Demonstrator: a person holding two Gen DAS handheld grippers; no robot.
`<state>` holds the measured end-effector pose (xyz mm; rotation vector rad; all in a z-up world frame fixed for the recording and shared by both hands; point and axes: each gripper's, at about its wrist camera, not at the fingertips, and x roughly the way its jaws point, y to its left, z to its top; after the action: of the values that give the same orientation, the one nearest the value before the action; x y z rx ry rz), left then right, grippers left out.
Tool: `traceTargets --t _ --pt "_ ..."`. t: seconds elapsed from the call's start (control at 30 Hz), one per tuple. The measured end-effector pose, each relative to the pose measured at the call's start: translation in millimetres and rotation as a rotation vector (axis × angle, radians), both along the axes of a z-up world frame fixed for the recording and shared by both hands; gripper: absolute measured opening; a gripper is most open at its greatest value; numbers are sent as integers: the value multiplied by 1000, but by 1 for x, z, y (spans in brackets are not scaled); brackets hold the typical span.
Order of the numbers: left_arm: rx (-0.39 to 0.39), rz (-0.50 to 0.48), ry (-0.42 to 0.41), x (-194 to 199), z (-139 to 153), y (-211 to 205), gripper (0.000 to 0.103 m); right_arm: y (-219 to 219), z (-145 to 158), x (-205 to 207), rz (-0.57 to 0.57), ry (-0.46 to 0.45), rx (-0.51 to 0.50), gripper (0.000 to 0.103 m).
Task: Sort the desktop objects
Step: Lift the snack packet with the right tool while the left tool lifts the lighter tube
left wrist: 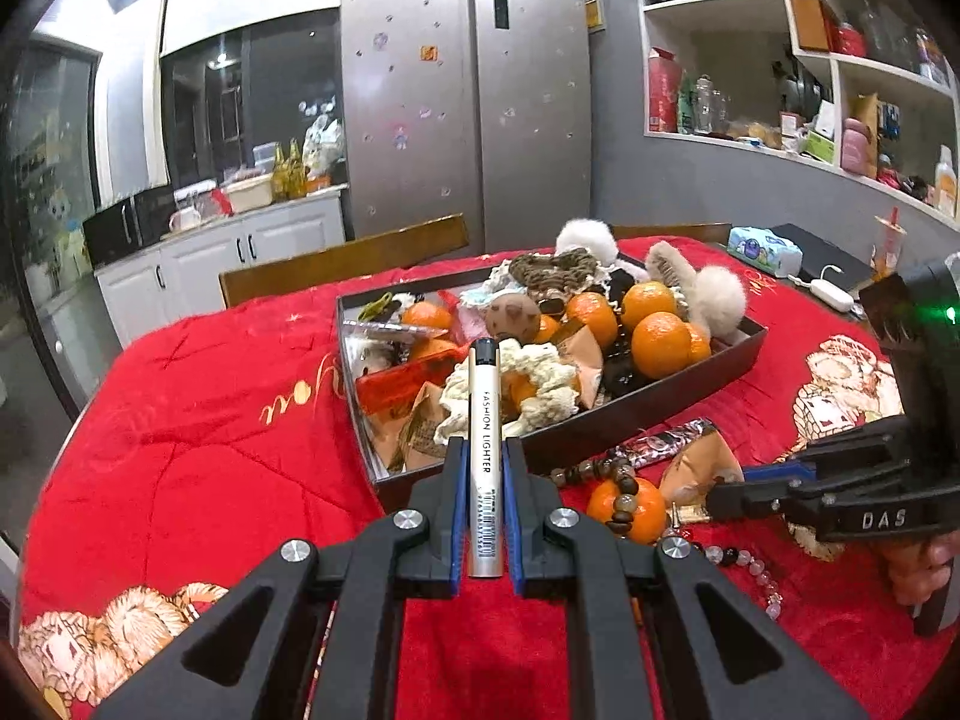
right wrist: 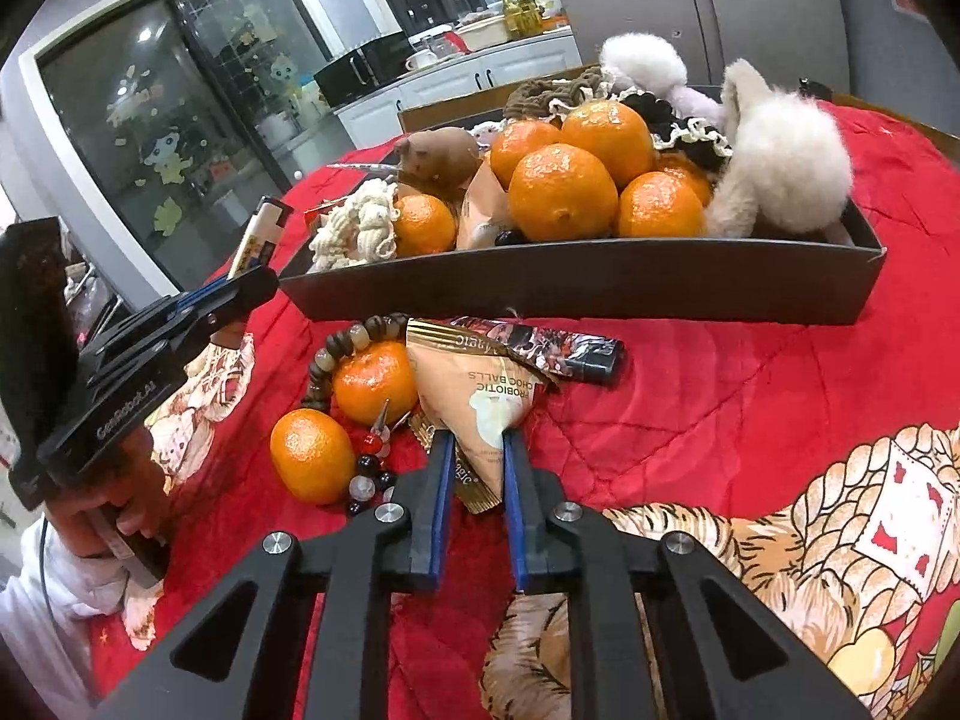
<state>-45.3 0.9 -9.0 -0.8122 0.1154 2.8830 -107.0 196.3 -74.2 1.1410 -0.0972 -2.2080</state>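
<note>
My left gripper (left wrist: 485, 450) is shut on a white "Fashion Lighter" (left wrist: 483, 420) and holds it upright-forward just before the near edge of the dark tray (left wrist: 630, 420), which is full of oranges, scrunchies and snack packs. The left gripper with the lighter also shows in the right wrist view (right wrist: 252, 276). My right gripper (right wrist: 477, 441) has its jaws around a tan triangular "Probiotic Choc Balls" pack (right wrist: 474, 390) on the red cloth, closed onto its lower corner. Two oranges (right wrist: 372, 381) and a bead bracelet (right wrist: 336, 354) lie just left of the pack.
A dark patterned wrapper (right wrist: 552, 348) lies between the pack and the tray wall (right wrist: 600, 294). Loose beads and a pointed pin (right wrist: 375, 450) sit by the near orange (right wrist: 309, 456). A tissue pack (left wrist: 765, 249) and a white charger (left wrist: 831, 294) lie at the far right.
</note>
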Motion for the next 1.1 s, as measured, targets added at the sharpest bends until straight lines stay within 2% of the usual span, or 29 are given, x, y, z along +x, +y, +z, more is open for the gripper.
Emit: traceTargets --t 0.17,0.43,0.77,1.1 --pt "25 6 -9 -3 0 -5 12 8 8 6 -26 39 -53 13" --pt "57 14 -20 -5 -2 -11 12 1 26 22 -37 170 -19 13" --pt "60 12 -31 -8 -4 -11 12 2 25 18 -28 148 -43 13" --pt "90 7 -62 -12 -5 -15 12 2 31 20 -27 174 -29 13"
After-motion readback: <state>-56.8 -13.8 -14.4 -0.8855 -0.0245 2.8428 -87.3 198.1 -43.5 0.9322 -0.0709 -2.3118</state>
